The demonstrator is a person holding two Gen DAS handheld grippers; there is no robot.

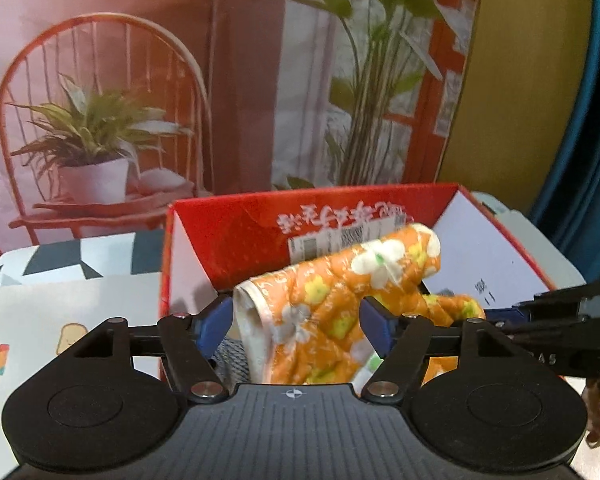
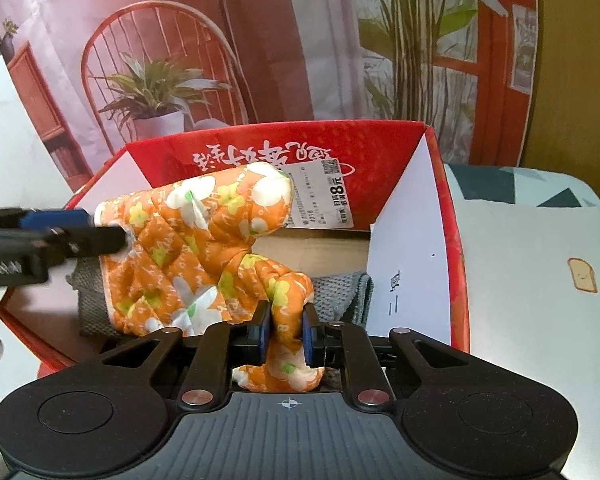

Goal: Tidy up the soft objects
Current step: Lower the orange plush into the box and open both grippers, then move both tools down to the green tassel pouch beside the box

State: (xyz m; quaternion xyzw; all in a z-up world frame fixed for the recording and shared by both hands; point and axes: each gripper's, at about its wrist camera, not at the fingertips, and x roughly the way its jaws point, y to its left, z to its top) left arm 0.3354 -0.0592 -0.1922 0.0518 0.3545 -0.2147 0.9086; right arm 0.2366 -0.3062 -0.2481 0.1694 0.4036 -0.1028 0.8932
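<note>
Box (image 2: pixel 284 152), red cardboard, sits ahead of both my tongs, a grey knitted cloth (image 2: pixel 340 288) on its floor. Over it hangs the orange flowered oven mitt (image 2: pixel 188 248): my right gripper (image 2: pixel 285 330) clenches its thumb, while my left gripper (image 1: pixel 296 322) stands released, pads apart around the cuff.

Quilted cloth mitt (image 2: pixel 204 248), glossy cardboard box (image 2: pixel 380 140), knitted grey cloth (image 2: pixel 340 292)
</note>
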